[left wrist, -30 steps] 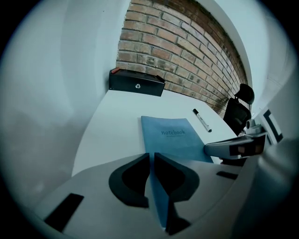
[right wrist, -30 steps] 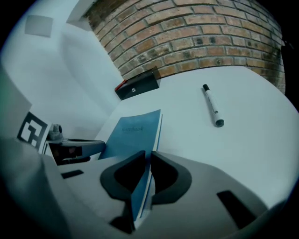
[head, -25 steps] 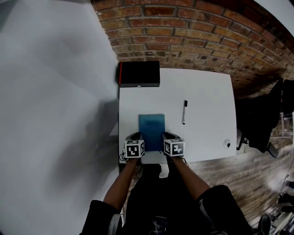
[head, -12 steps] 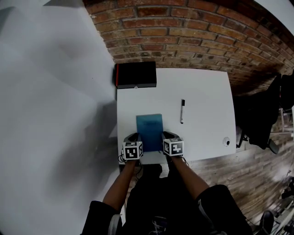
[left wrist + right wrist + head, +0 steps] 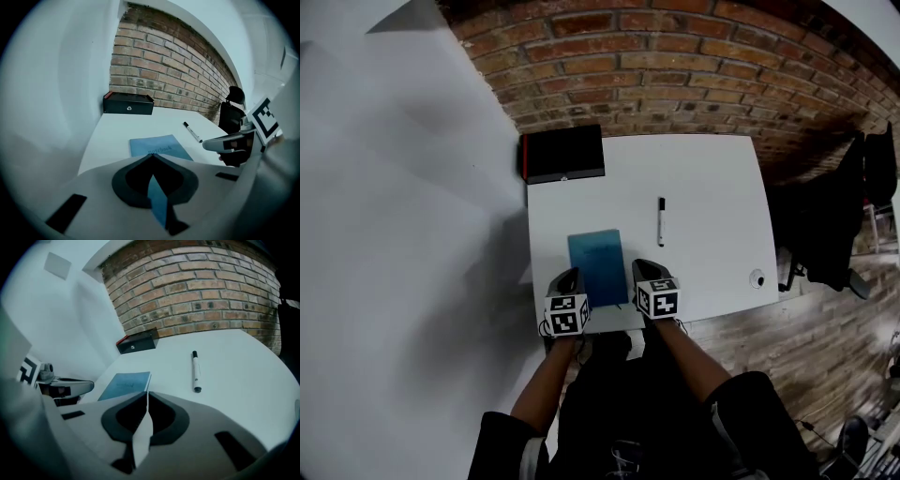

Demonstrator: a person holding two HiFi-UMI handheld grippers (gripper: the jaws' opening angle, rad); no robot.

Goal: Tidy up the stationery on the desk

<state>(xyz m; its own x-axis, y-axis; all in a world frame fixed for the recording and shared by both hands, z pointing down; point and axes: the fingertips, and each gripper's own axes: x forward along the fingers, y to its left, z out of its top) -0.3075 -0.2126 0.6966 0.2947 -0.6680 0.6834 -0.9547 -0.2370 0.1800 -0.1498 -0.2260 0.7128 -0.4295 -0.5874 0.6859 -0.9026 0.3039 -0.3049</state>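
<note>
A blue notebook (image 5: 597,267) lies flat near the front of the white desk (image 5: 712,187), also seen in the left gripper view (image 5: 159,145) and the right gripper view (image 5: 125,384). A black-capped white marker (image 5: 660,221) (image 5: 192,132) (image 5: 196,371) lies to its right. My left gripper (image 5: 567,278) (image 5: 151,157) hovers at the notebook's near left corner, shut and holding nothing. On the notebook's near right side my right gripper (image 5: 643,268) (image 5: 147,393) is also shut and holds nothing.
A black box with a red edge (image 5: 562,155) (image 5: 128,103) (image 5: 138,342) sits at the desk's back left corner against the brick wall (image 5: 675,84). A small round object (image 5: 757,278) rests near the front right edge. A black chair (image 5: 825,234) stands to the right.
The head view has swung a little, so the desk sits further left in the picture. Both grippers stay shut beside the notebook's near end. Notebook and marker have not moved.
</note>
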